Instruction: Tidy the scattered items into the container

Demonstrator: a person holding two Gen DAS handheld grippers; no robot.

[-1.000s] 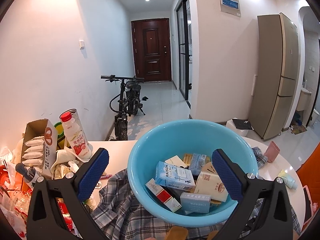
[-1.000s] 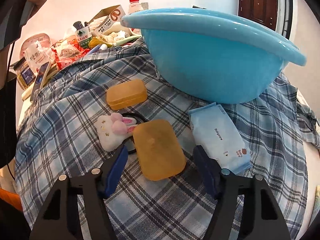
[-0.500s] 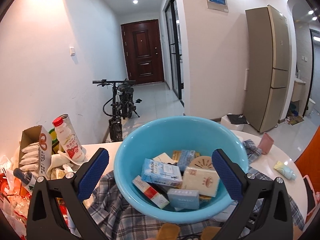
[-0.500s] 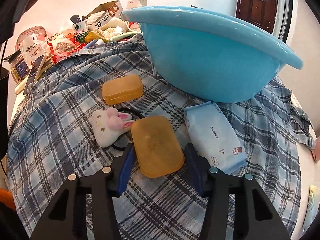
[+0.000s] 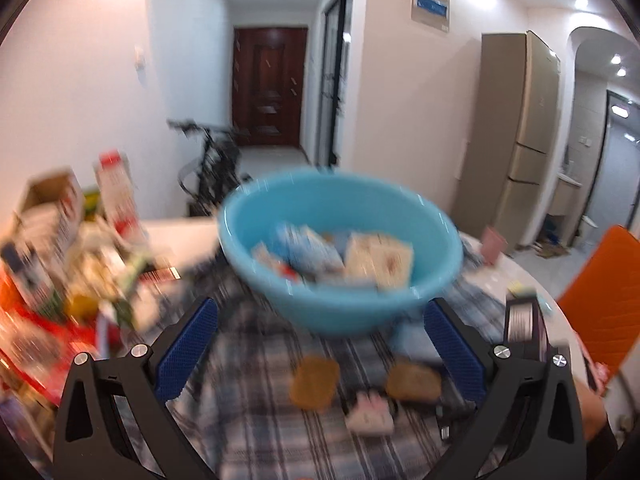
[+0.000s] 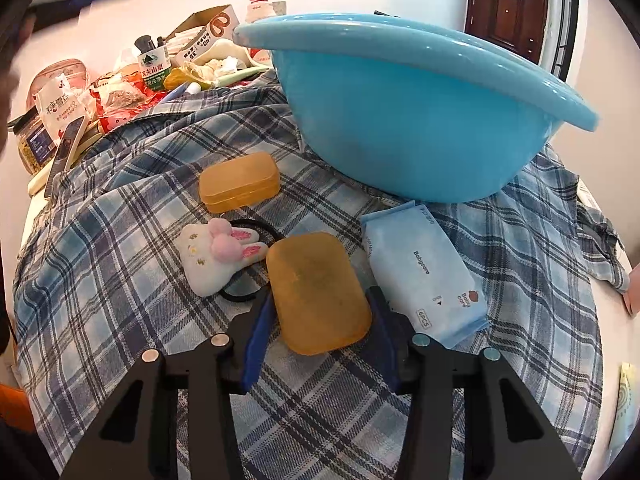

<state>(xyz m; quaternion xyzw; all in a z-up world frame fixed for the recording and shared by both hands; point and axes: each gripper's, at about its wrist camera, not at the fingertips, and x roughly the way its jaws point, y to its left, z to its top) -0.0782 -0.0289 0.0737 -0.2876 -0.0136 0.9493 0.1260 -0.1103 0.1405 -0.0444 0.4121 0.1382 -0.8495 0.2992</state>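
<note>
1. An amber, translucent soap-style case with rounded corners lies flat on the plaid cloth, its lower half between the blue pads of the right gripper; the jaws are drawn in close on its 2 long sides, though firm contact cannot be told.
2. A 2nd amber case, smaller-looking and shut, sits at 11 o'clock from the 1st, well apart from it.
3. A white plush rabbit with pink ears rests on a black hair loop at 9 o'clock, just beside the gripped case.
4. A pale blue wipes pack lies at 3 o'clock, just beside the right pad.
5. The sky-blue plastic basin stands on the cloth at 1 o'clock; in the left wrist view the basin holds several small cartons, blurred.
6. The left gripper hangs above the cloth with jaws spread wide and nothing between them; both amber cases appear as blurred patches below it.
7. Bottles, a cardboard box and snack packets crowd the table at 10 o'clock.
8. A dark door and a tall fridge stand beyond.
</note>
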